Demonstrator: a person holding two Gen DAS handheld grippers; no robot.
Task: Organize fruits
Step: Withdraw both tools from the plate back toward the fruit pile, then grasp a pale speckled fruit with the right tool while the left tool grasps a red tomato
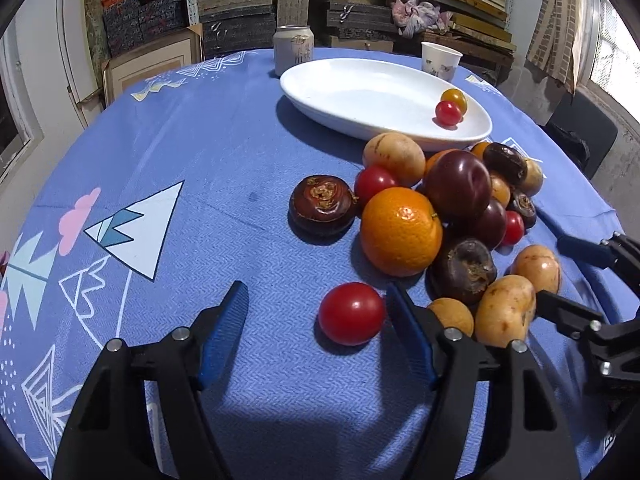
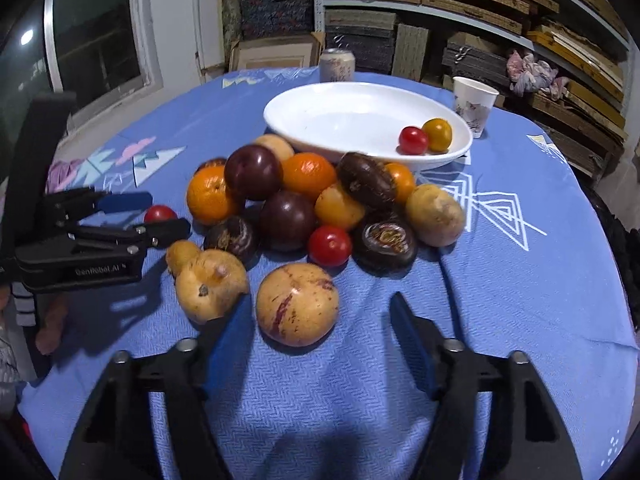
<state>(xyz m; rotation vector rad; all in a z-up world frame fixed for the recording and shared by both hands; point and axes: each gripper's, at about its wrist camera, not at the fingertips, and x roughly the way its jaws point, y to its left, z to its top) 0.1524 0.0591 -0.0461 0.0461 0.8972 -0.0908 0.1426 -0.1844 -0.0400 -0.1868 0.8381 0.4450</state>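
A pile of fruit lies on the blue tablecloth: oranges (image 1: 401, 231), dark plums (image 1: 457, 184), brown water chestnuts (image 1: 322, 205), yellow melons and red tomatoes. My left gripper (image 1: 316, 304) is open, with a red tomato (image 1: 351, 313) on the cloth between its blue pads, close to the right pad. My right gripper (image 2: 320, 316) is open around a yellow striped pepino melon (image 2: 297, 304) that rests on the cloth. A white oval plate (image 1: 360, 92) behind the pile holds a red tomato (image 1: 448, 113) and a yellow tomato (image 1: 454, 98).
A drink can (image 1: 293, 49) and a paper cup (image 1: 440, 60) stand behind the plate. The right gripper shows at the right edge of the left wrist view (image 1: 576, 280); the left gripper shows at the left of the right wrist view (image 2: 140, 216). Shelves of boxes fill the background.
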